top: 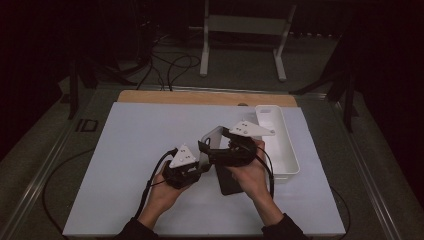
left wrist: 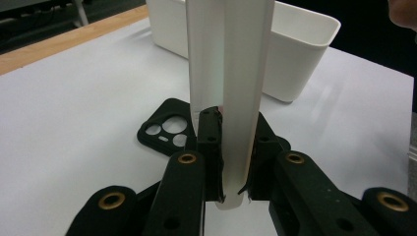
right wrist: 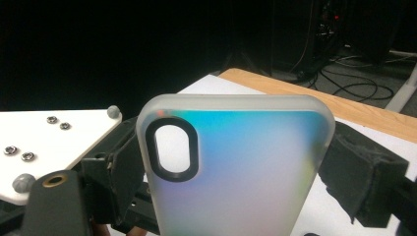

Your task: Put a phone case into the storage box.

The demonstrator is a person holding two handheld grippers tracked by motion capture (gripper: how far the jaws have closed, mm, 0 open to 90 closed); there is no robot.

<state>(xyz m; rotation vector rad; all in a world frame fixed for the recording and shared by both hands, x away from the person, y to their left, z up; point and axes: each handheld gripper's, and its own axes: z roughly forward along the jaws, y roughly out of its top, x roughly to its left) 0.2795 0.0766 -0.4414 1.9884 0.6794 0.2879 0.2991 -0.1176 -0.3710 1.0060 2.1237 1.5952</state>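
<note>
A frosted phone case with an iridescent sheen [right wrist: 246,172] and a black-rimmed camera cutout is held upright above the white mat. My right gripper [right wrist: 241,187] is shut on it across its width, one padded jaw on each side edge. Seen edge-on in the left gripper view, the same case [left wrist: 231,88] rises between the jaws of my left gripper [left wrist: 231,169], which is shut on its lower end. In the high view the case [top: 213,138] sits between the left gripper [top: 201,167] and the right gripper [top: 207,149]. A black phone case [left wrist: 164,130] lies flat on the mat below them.
A white rectangular bin [top: 280,145] stands on the right part of the white mat [top: 135,150], close to my right hand. A wooden strip [top: 200,97] borders the mat's far edge. Cables and a stand's legs lie on the floor beyond.
</note>
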